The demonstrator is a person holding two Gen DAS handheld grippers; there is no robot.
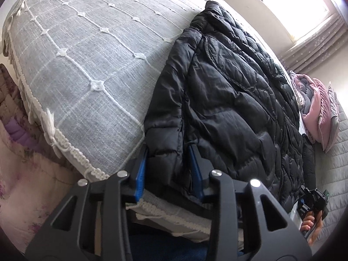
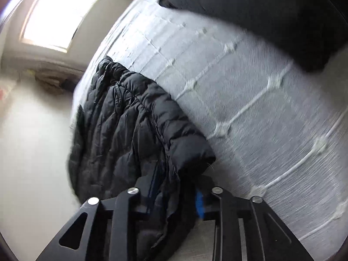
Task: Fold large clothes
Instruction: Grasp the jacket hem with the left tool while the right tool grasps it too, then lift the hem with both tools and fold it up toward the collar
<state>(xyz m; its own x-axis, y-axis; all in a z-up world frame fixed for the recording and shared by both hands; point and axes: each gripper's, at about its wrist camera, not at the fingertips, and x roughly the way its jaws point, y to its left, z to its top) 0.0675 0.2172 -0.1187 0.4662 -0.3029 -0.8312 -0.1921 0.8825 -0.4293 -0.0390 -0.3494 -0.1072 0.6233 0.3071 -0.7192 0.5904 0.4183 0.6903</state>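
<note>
A large black puffer jacket (image 1: 235,100) lies on a bed with a grey bedspread (image 1: 87,50). My left gripper (image 1: 168,152) has its blue-padded fingers on either side of the jacket's sleeve cuff at the bed's near edge, closed on it. The right gripper (image 1: 313,200) shows at the lower right of the left wrist view, at the jacket's other end. In the blurred right wrist view the jacket (image 2: 134,130) hangs bunched between the fingers of my right gripper (image 2: 174,187), gripped over the grey bedspread (image 2: 261,108).
Pink and grey pillows (image 1: 317,113) lie at the far right of the bed. A floral quilt (image 1: 26,152) hangs at the left below the bed edge. A bright window (image 1: 289,6) is behind. A dark cloth (image 2: 271,10) lies at the bed's far side.
</note>
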